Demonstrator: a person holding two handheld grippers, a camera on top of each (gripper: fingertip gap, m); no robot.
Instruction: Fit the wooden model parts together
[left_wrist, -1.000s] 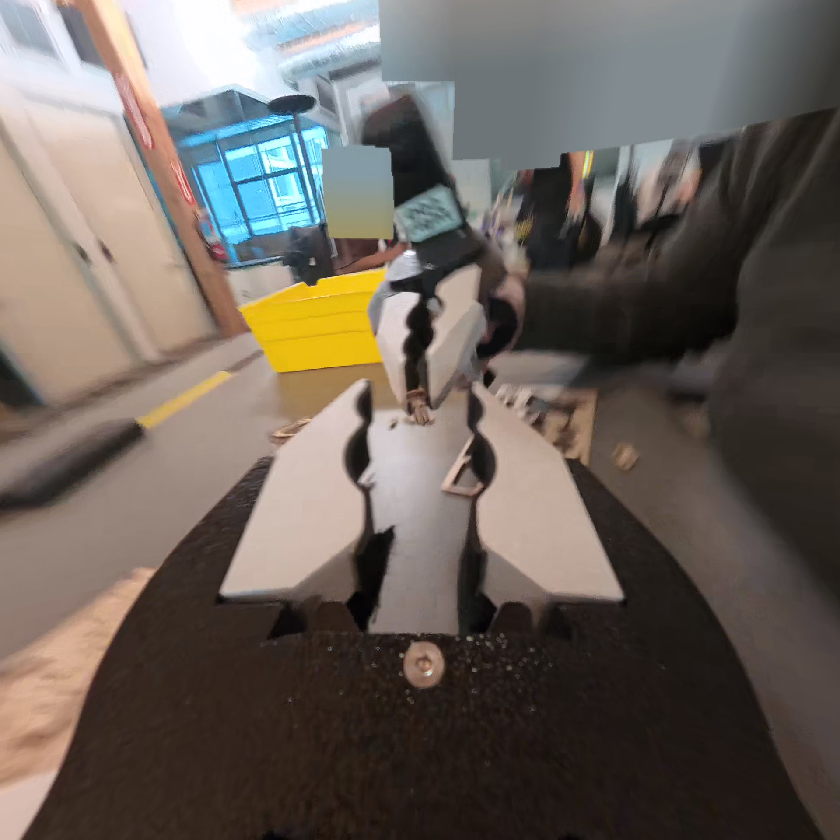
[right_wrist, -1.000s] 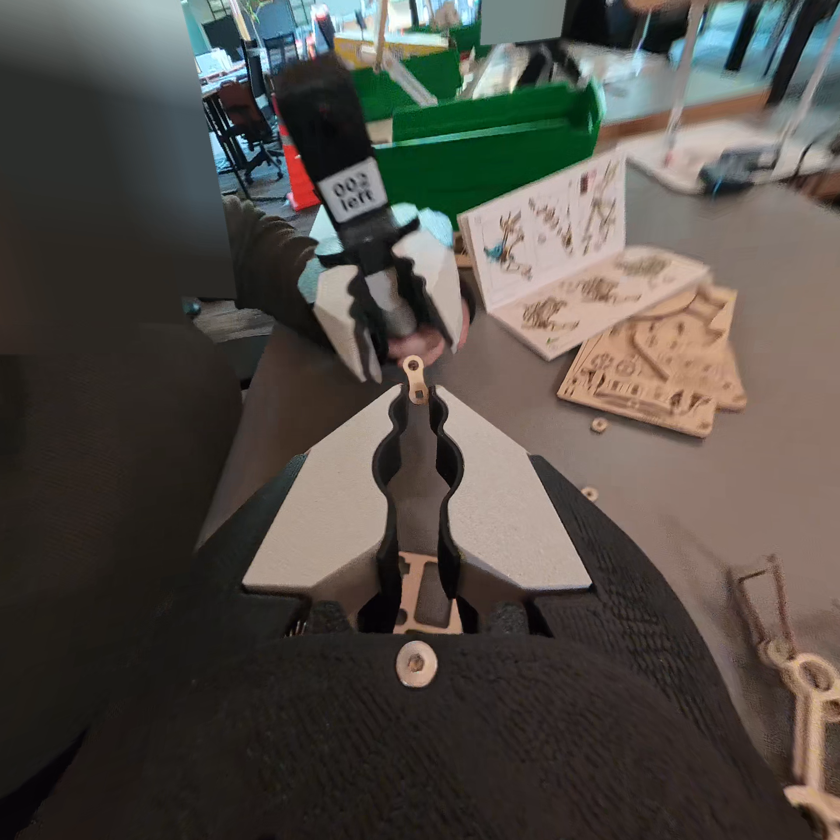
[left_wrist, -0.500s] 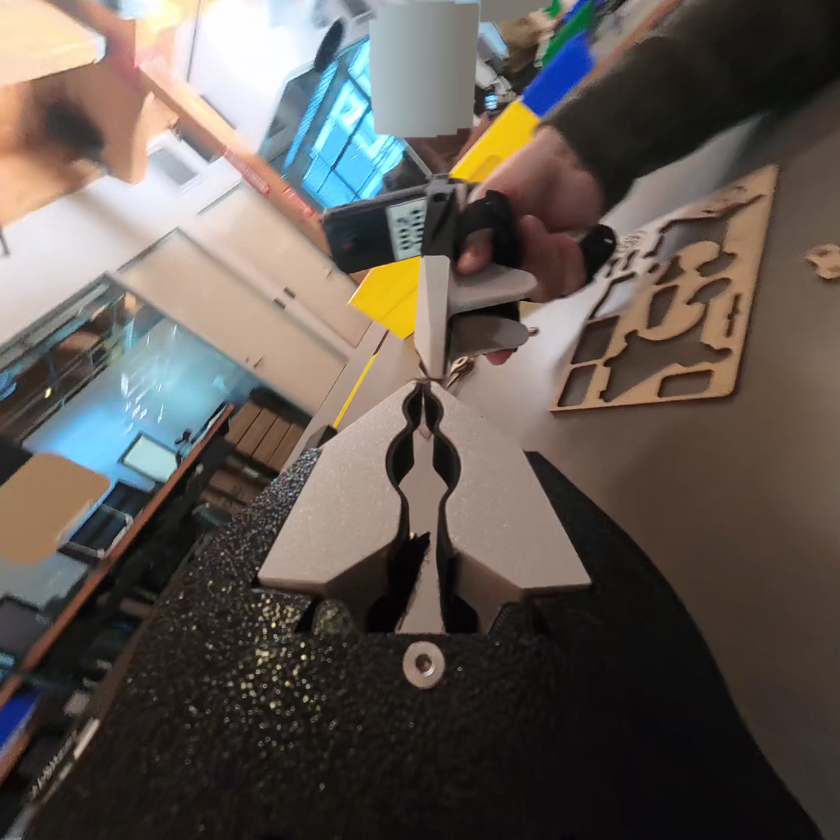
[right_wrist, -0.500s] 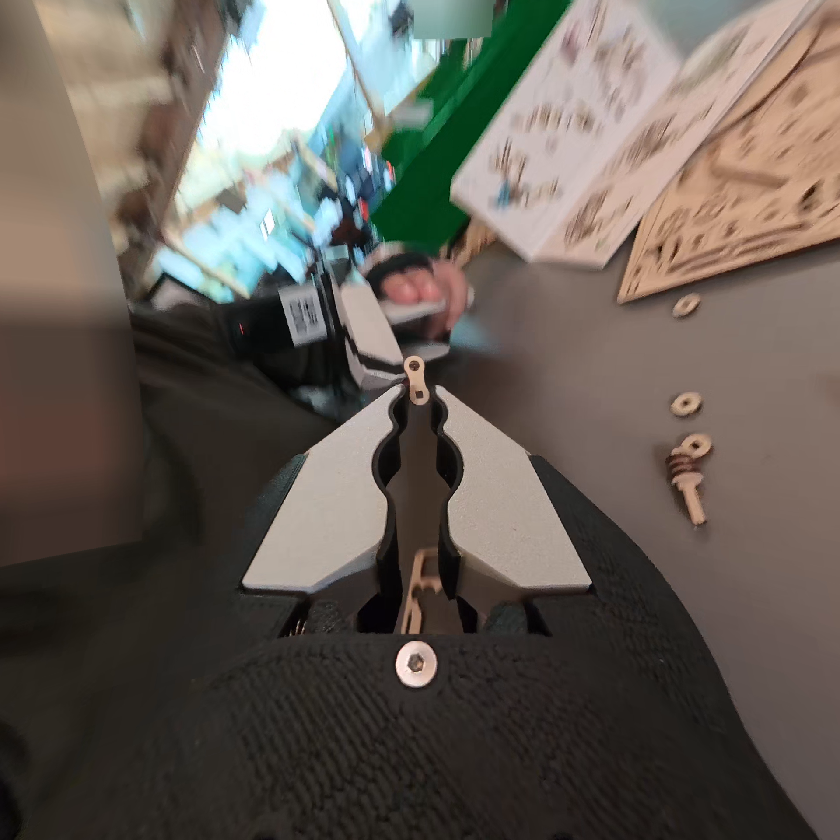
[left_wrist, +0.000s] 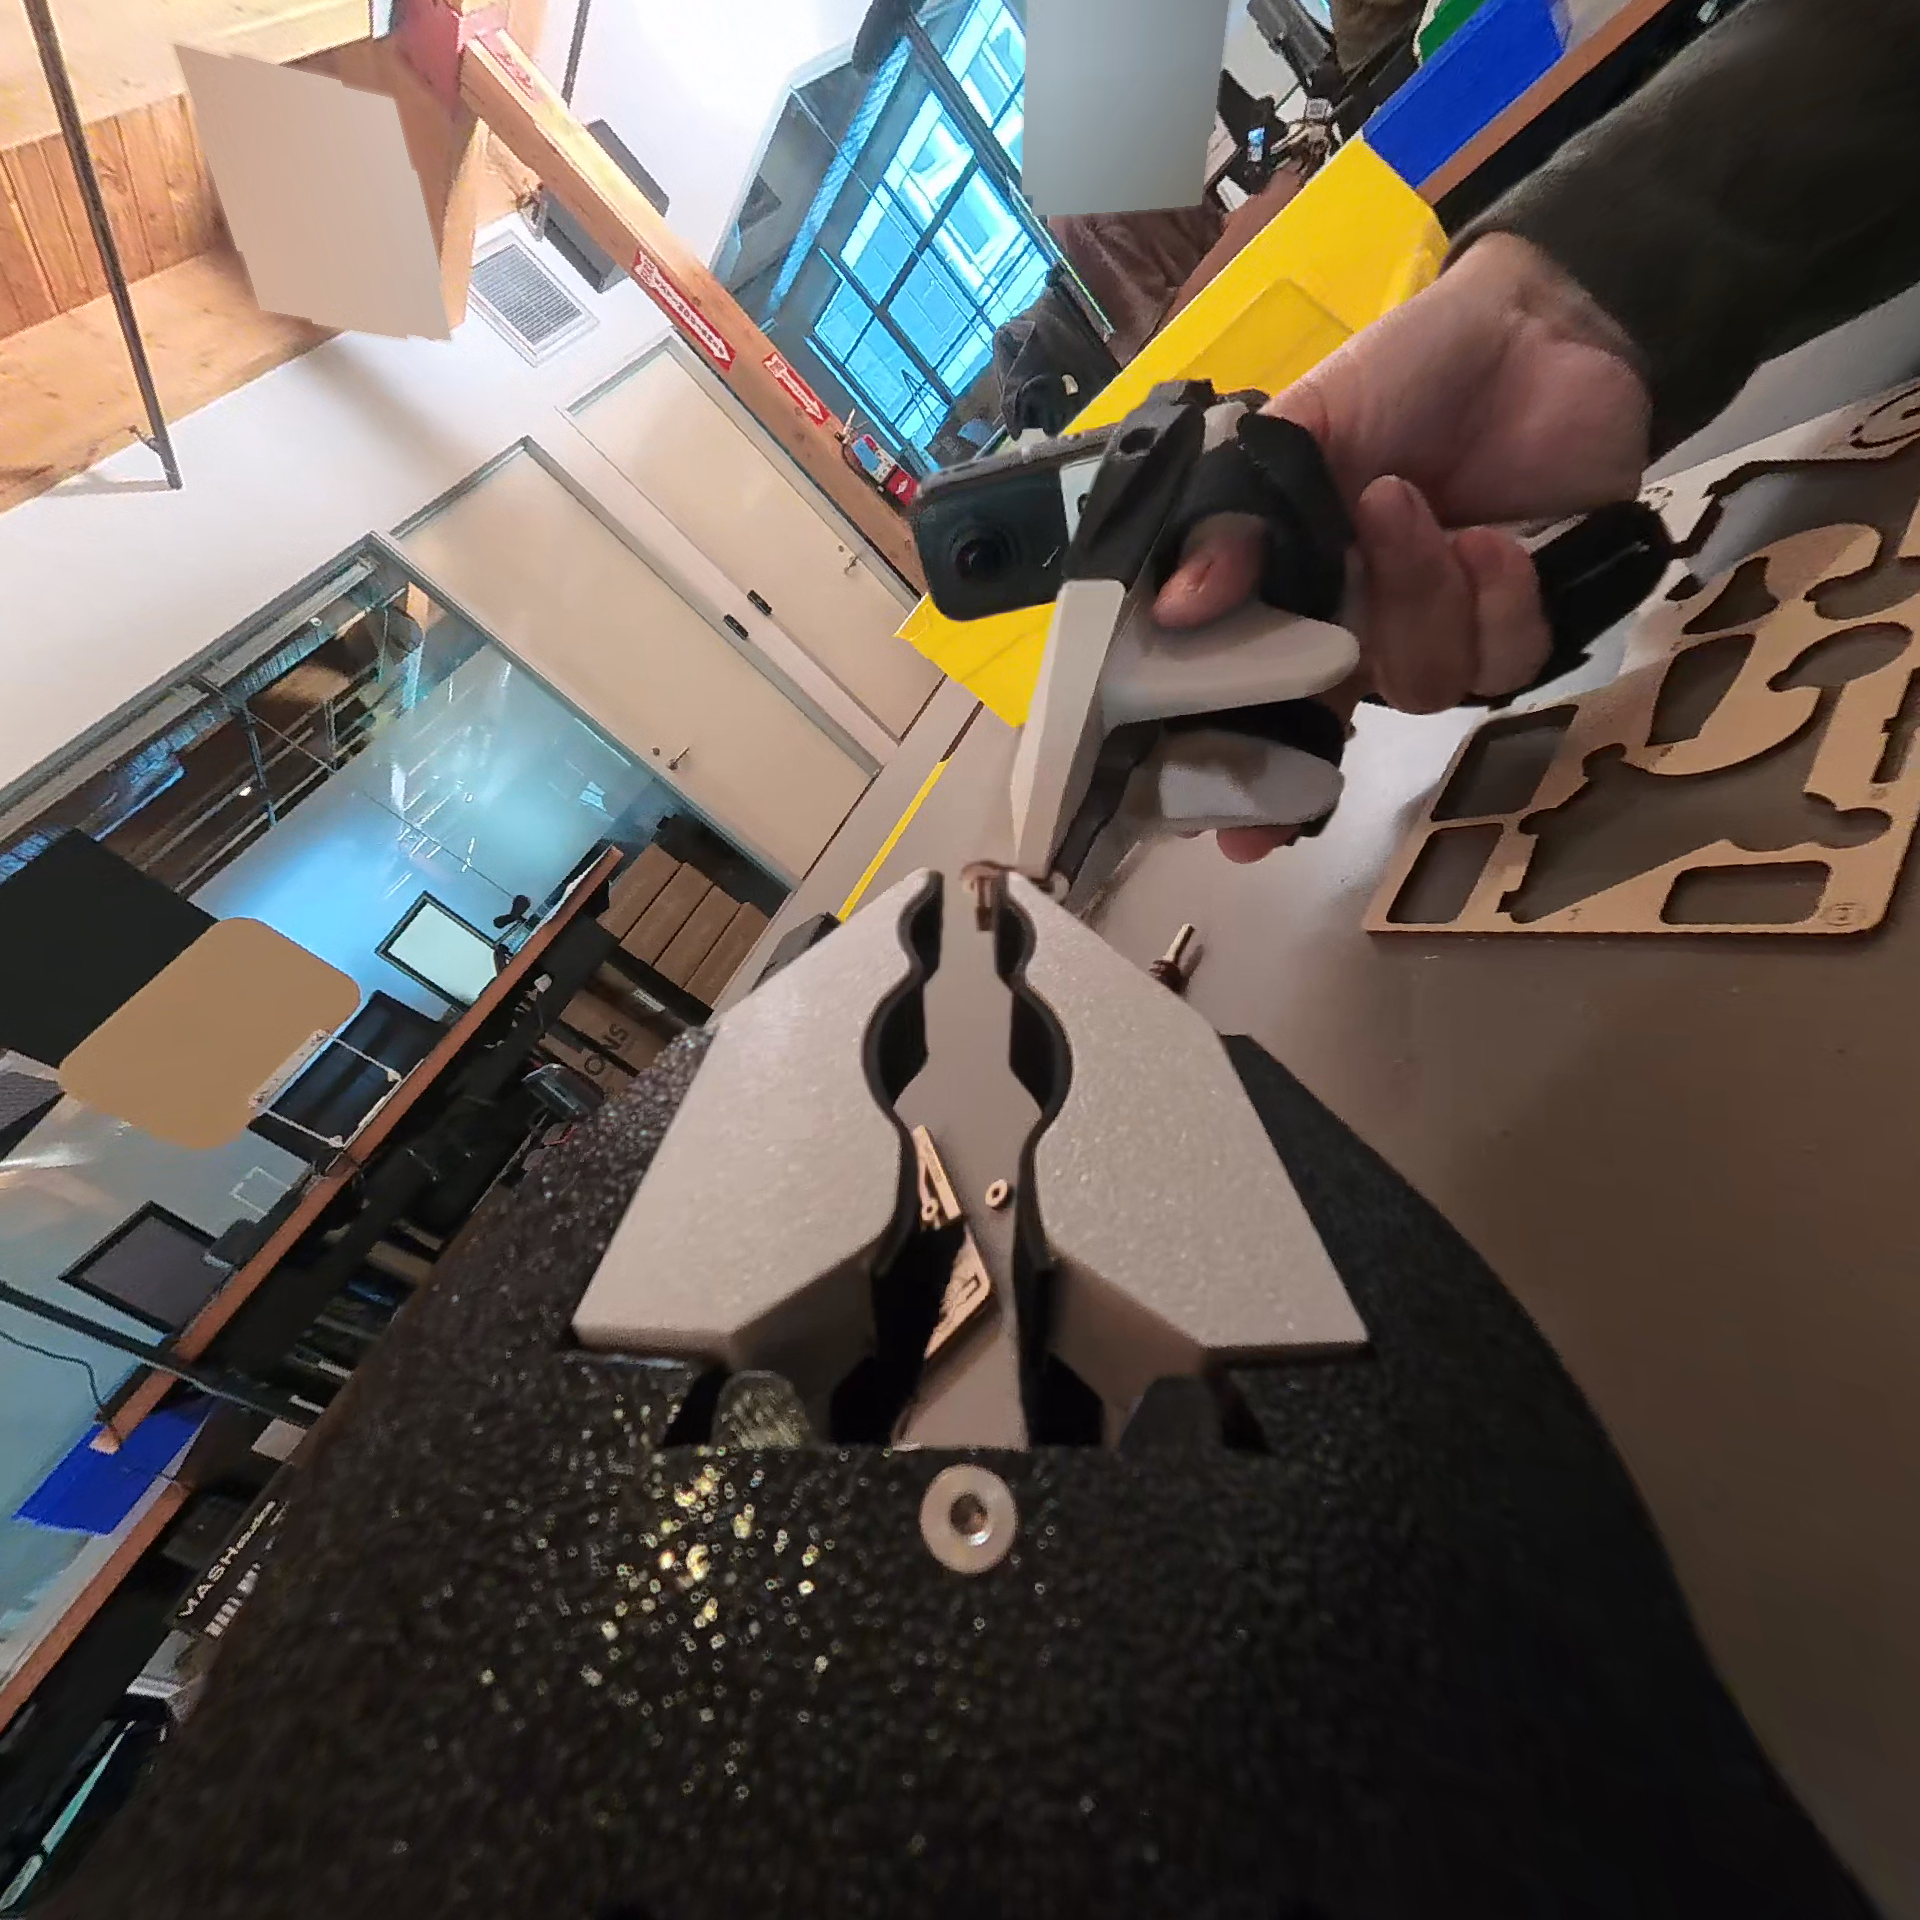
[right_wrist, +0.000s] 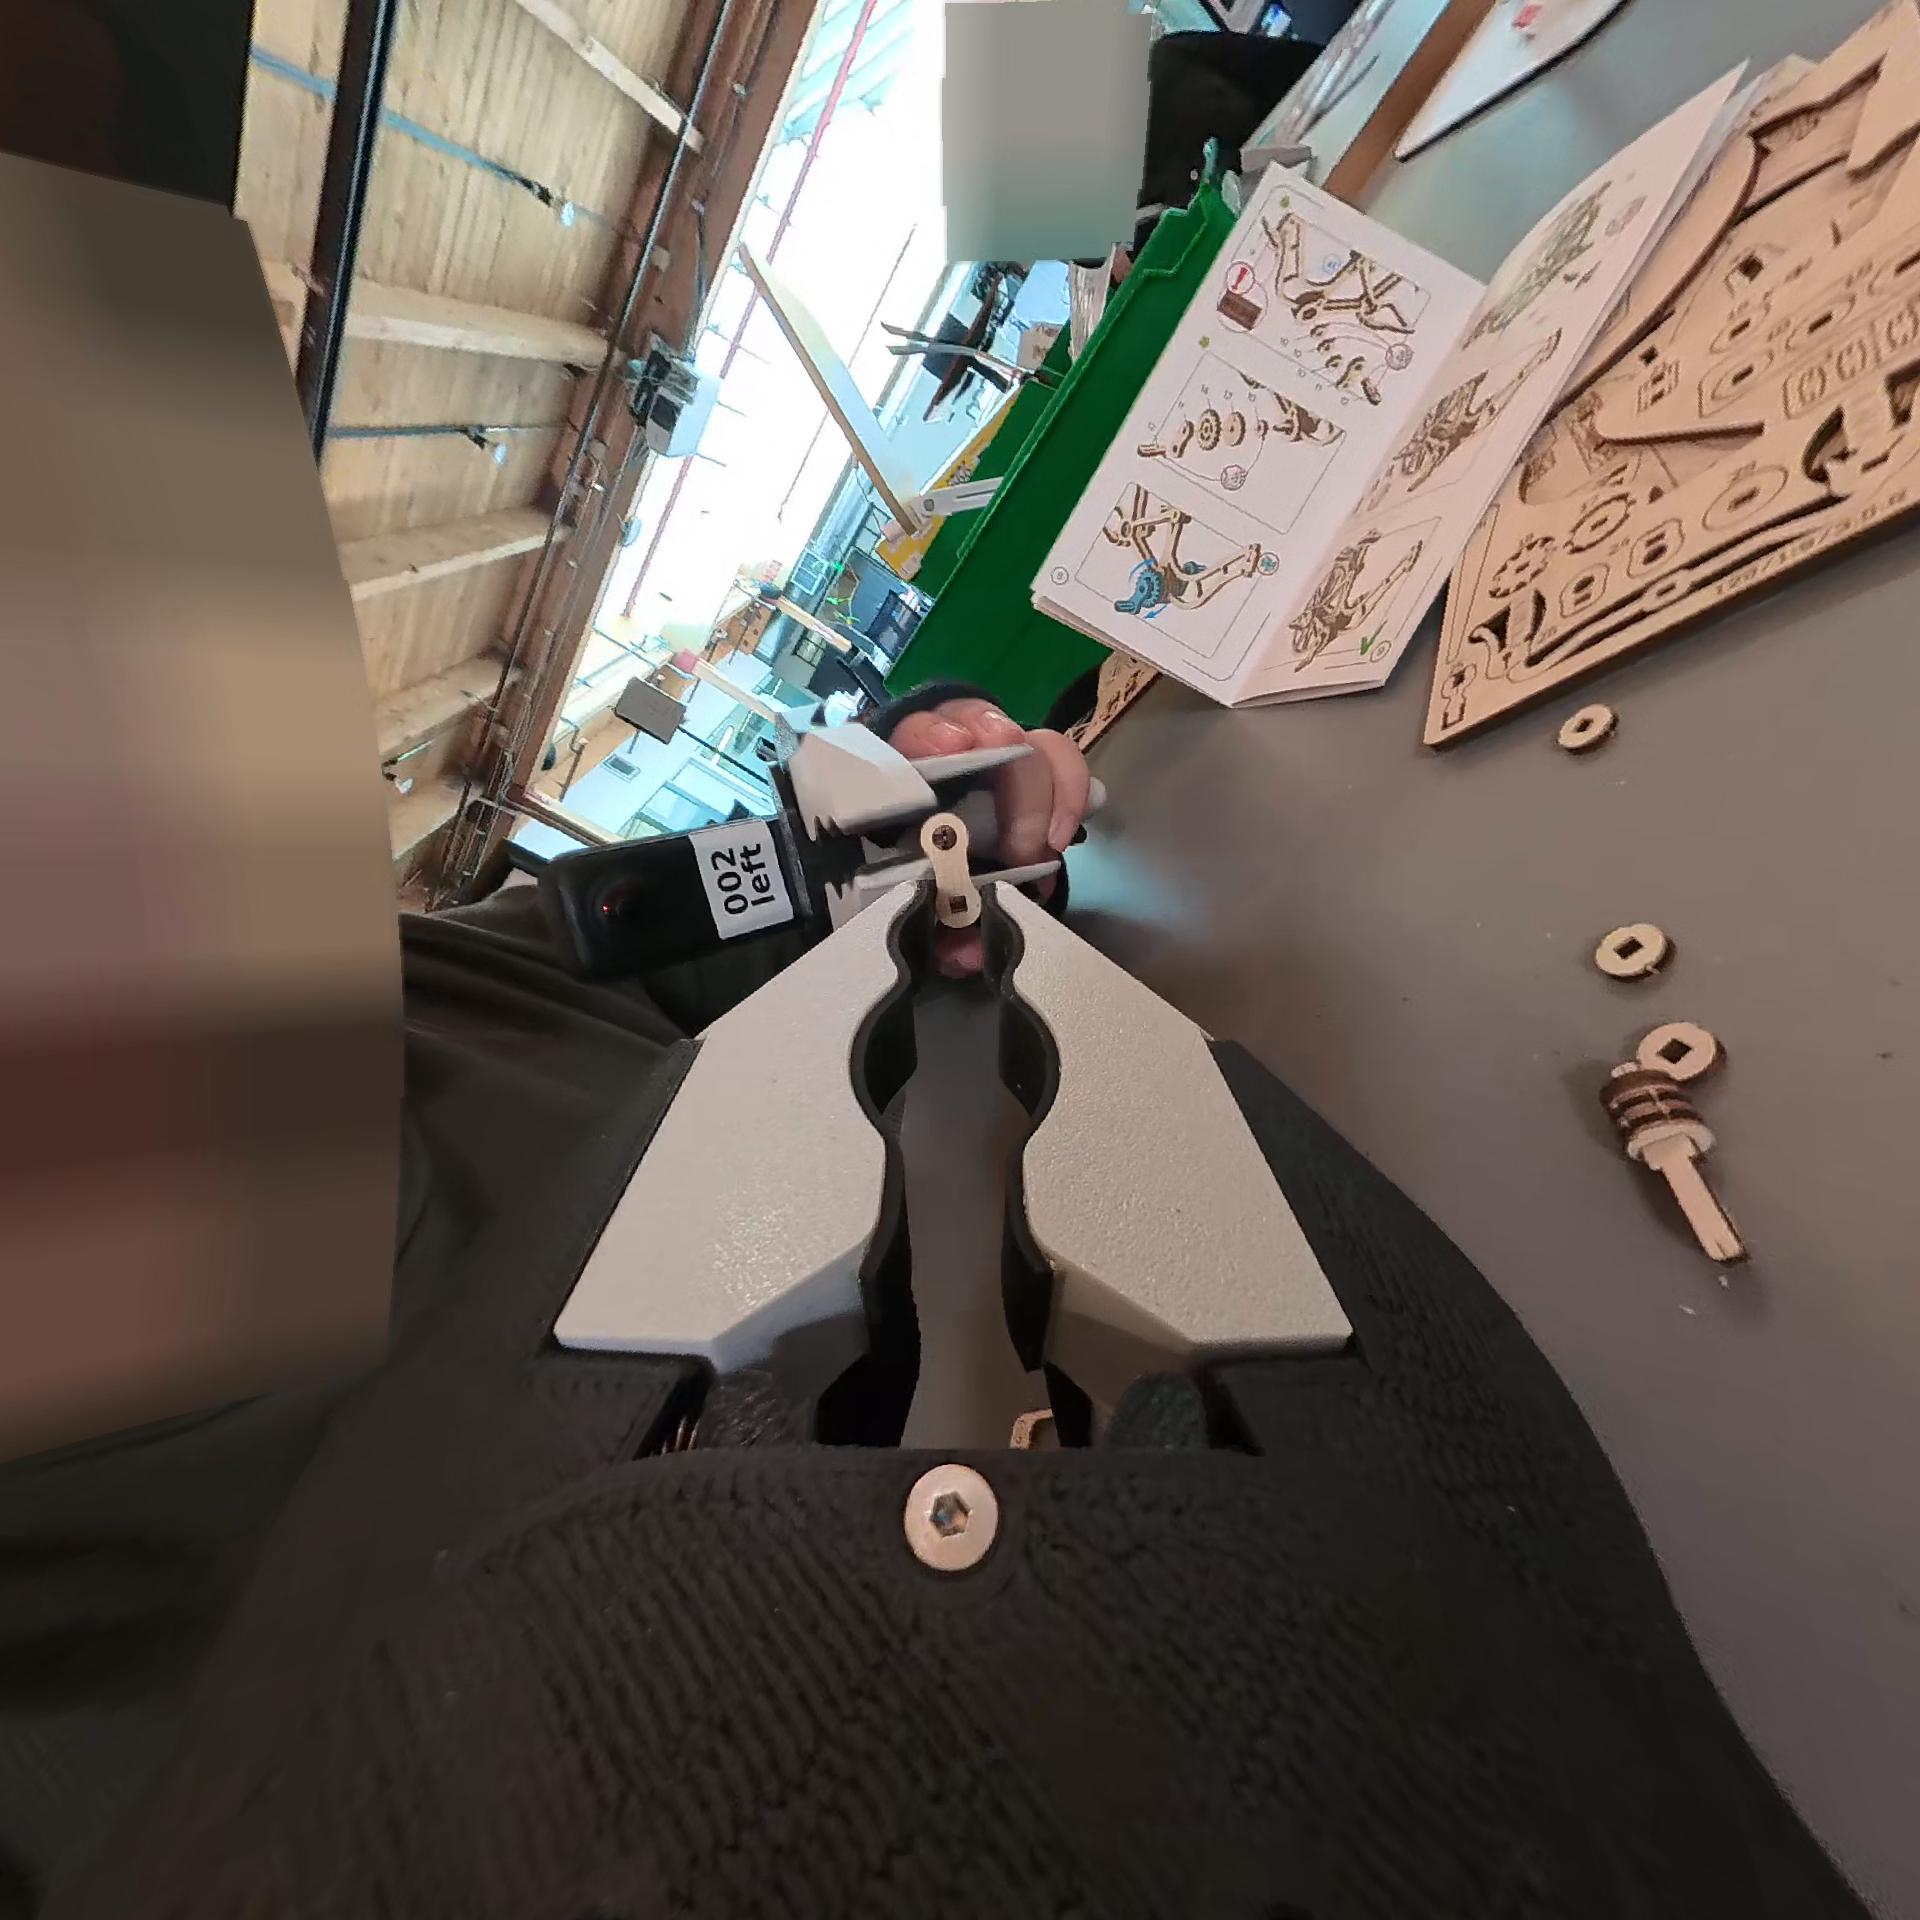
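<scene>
My right gripper (right_wrist: 951, 902) pinches the small wooden link (right_wrist: 951, 871) by its near end, raised above the surface (right_wrist: 1455, 1039). My left gripper (left_wrist: 971, 896) is slightly spread, empty, tips right at it. Thin grip: a nudge could twist it loose.

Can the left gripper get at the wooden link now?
Probably yes. The right gripper pinches only the lower end of the wooden link; its upper end sticks out free, and the open fingers of the left gripper stand either side of it.
</scene>
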